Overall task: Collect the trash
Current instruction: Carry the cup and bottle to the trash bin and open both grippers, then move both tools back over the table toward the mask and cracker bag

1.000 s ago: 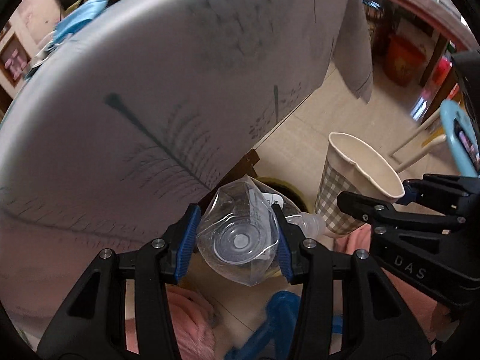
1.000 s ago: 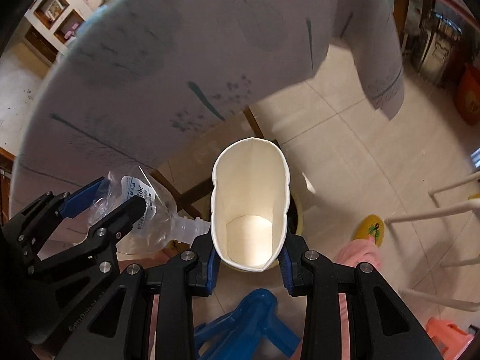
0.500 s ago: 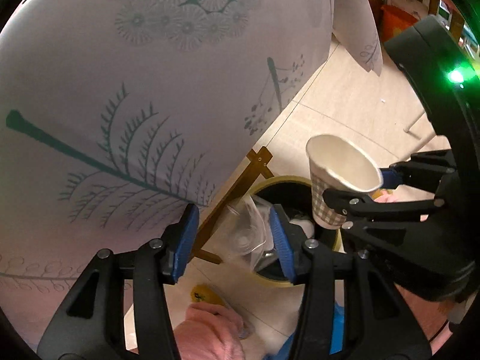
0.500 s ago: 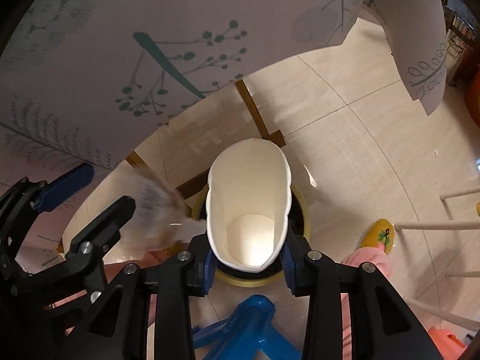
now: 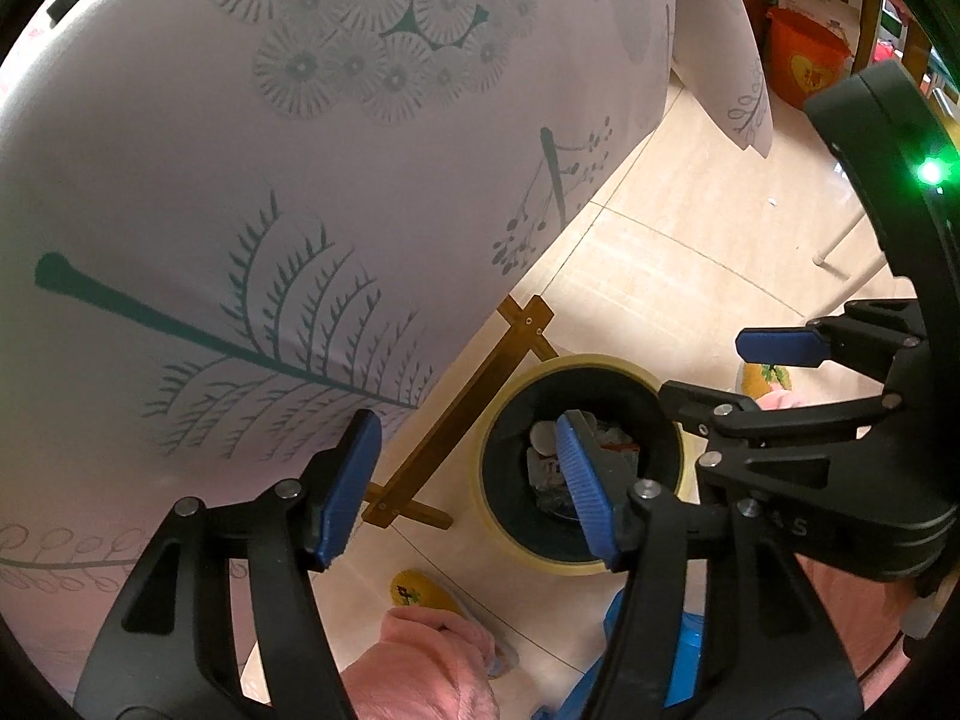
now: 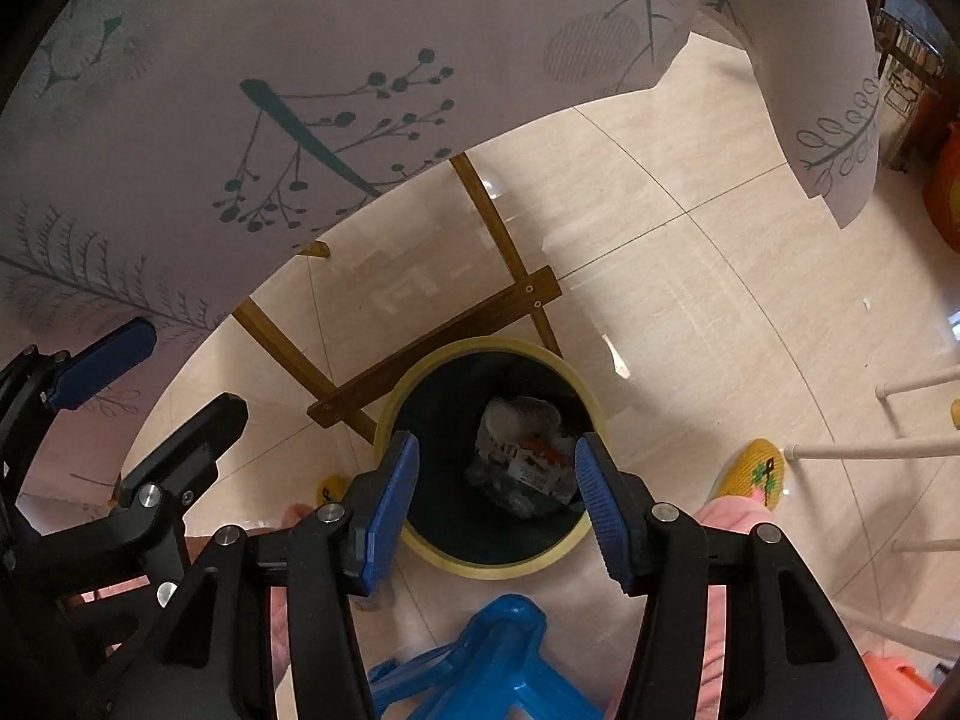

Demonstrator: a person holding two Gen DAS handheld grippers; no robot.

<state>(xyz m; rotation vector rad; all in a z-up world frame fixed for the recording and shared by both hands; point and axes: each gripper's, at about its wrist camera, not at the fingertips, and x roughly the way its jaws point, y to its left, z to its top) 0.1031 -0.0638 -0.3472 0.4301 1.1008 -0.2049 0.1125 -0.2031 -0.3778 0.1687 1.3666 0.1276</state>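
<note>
Both the bottle and cup now lie in the bin (image 6: 486,564); your left gripper (image 5: 465,486) and right gripper (image 6: 495,501) have just opened, empty. Lift straight up, clear of the rim.

Both grippers point steeply downward, side by side. The left gripper (image 5: 465,486) shows its 2 blue-padded fingers (image 5: 348,489) spread apart, nothing between them, the jaws having just been opening. The right gripper (image 6: 495,504) matches it (pads parted, nothing gripped), its jaws likewise just opening. Below them, pink-clad legs (image 5: 420,669), probably the person's own, show between the black finger frames.
</note>
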